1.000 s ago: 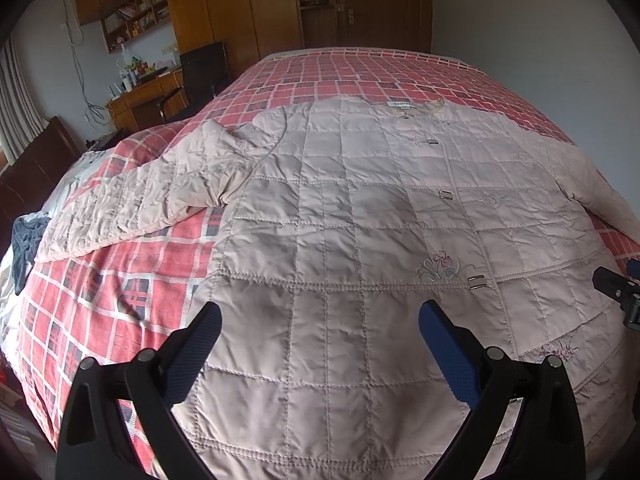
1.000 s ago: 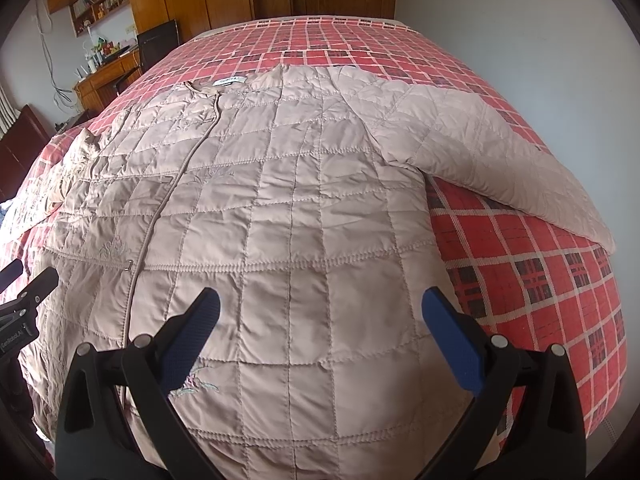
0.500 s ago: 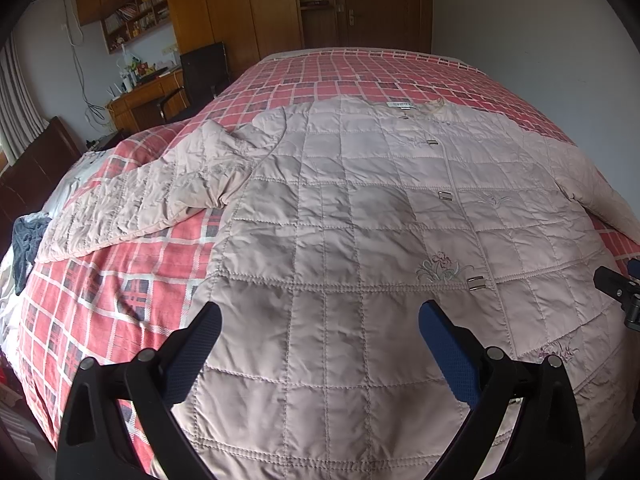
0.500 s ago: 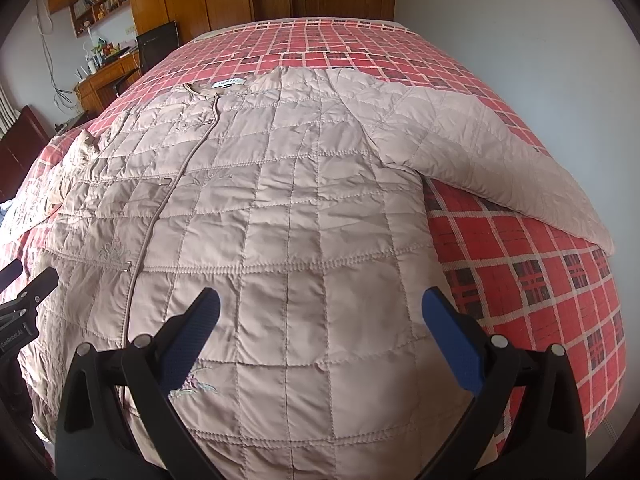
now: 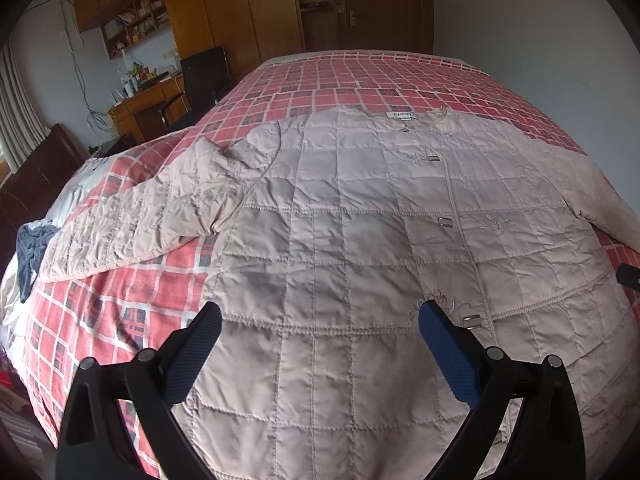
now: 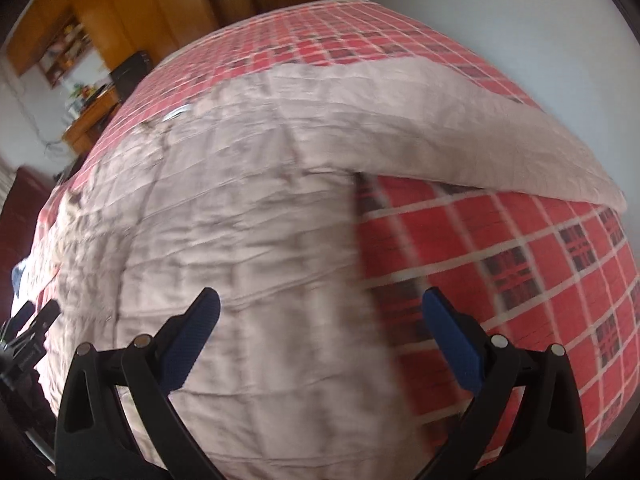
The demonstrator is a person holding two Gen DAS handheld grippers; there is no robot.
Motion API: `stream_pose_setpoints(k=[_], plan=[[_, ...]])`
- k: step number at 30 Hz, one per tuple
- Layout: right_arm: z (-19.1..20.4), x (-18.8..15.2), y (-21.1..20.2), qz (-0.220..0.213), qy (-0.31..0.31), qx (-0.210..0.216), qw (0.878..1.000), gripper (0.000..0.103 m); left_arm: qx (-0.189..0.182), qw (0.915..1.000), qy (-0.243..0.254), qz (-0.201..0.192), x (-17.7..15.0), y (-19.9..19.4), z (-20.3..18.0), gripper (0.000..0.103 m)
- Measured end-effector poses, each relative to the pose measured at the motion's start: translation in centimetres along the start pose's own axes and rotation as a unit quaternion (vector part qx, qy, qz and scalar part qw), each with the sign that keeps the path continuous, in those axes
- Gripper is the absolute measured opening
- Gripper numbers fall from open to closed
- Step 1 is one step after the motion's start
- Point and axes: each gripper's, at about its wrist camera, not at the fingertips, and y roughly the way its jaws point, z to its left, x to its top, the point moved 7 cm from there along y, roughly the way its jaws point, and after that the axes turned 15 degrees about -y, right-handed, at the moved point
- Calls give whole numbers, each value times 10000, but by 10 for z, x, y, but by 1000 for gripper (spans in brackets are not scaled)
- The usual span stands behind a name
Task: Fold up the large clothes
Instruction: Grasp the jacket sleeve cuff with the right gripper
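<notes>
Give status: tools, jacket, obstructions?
Left tool open, empty, above hem. Right tool open, empty; its view blurred. Quilted jacket flat on plaid bedspread, unfolded, sleeves spread. Nothing lying on jacket.

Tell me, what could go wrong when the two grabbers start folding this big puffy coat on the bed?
1. The quilted coat is thick, so the open left gripper might pinch only the top layer.
2. The left sleeve is bunched near the shoulder; folding it now could trap wrinkles.
3. The right sleeve lies near the checked bedspread edge, and the right gripper view is blurred, so a hasty pull might slide it off.
</notes>
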Motion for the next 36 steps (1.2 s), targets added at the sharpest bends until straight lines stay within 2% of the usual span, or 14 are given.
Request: stream_pose_setpoints(k=[6,11,19,28,29,30,34,36], plan=[[-94,3,14,426,699,-454,9956,100,-20,9995,276,-182,21,1,-23,99],[-162,0,26,673,1367,-684,9860,100,-191,9989,391,-187,32,6,-44,99],[-211,-1,44,807,2049,-648,9733,100,-476,9983,324,70,43,26,-70,99],[-236,13,51,556,2508,-517,9651,99,-361,9986,175,353,43,59,-66,99],[-239,15,51,528,2534,-552,9643,94,-360,9986,171,361,42,60,-65,99],[-242,19,51,509,2544,-609,9638,85,-357,9986,169,364,41,61,-65,99],[-253,23,52,394,2702,-653,9598,68,-355,9986,152,351,41,64,-64,99],[-258,21,48,299,2756,-680,9584,47,-351,9987,142,351,42,65,-63,99]])
